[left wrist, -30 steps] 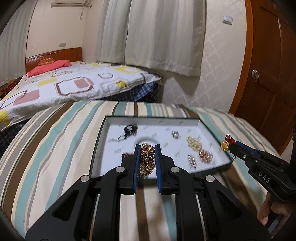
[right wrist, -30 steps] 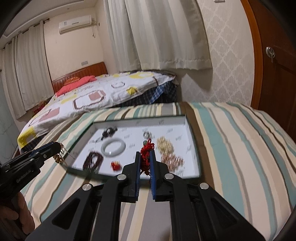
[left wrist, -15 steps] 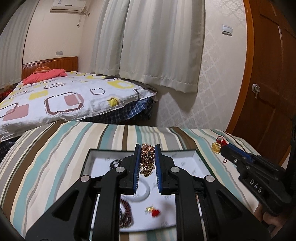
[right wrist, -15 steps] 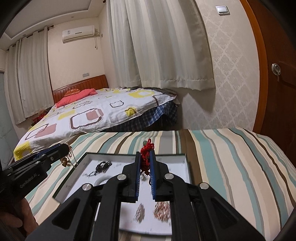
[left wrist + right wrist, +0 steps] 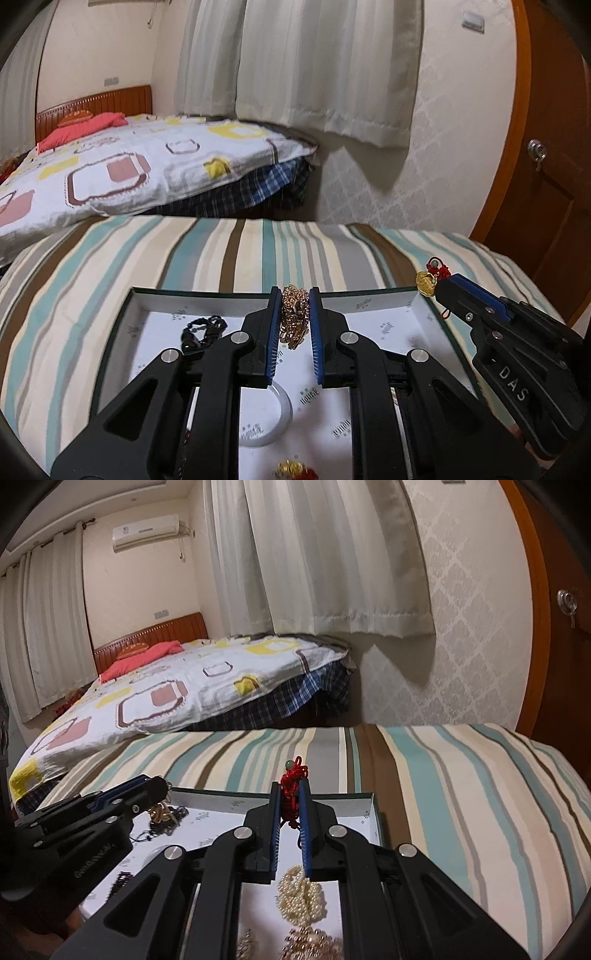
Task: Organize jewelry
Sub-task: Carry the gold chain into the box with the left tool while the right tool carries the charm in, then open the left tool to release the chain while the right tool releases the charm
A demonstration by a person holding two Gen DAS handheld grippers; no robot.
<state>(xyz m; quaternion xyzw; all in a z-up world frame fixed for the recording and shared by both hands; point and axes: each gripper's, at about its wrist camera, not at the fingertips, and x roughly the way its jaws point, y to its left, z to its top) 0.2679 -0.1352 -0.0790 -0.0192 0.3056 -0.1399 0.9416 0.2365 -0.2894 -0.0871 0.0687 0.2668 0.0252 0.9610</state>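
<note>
We hold a gold chain (image 5: 293, 314) in our left gripper (image 5: 293, 308) and a red-knotted charm (image 5: 291, 794) in our right gripper (image 5: 290, 797), both clamped above the tray's (image 5: 207, 297) far rim.

the bedspread (image 5: 110, 258) was striped teal, cream and brown; the tray (image 5: 369, 306) white; the knotted charm (image 5: 291, 786) red.

My views are evenly lit by warm indoor light; fisheye bends the edges, corners go black, and the curtain (image 5: 325, 66) casts soft wall shadows.
</note>
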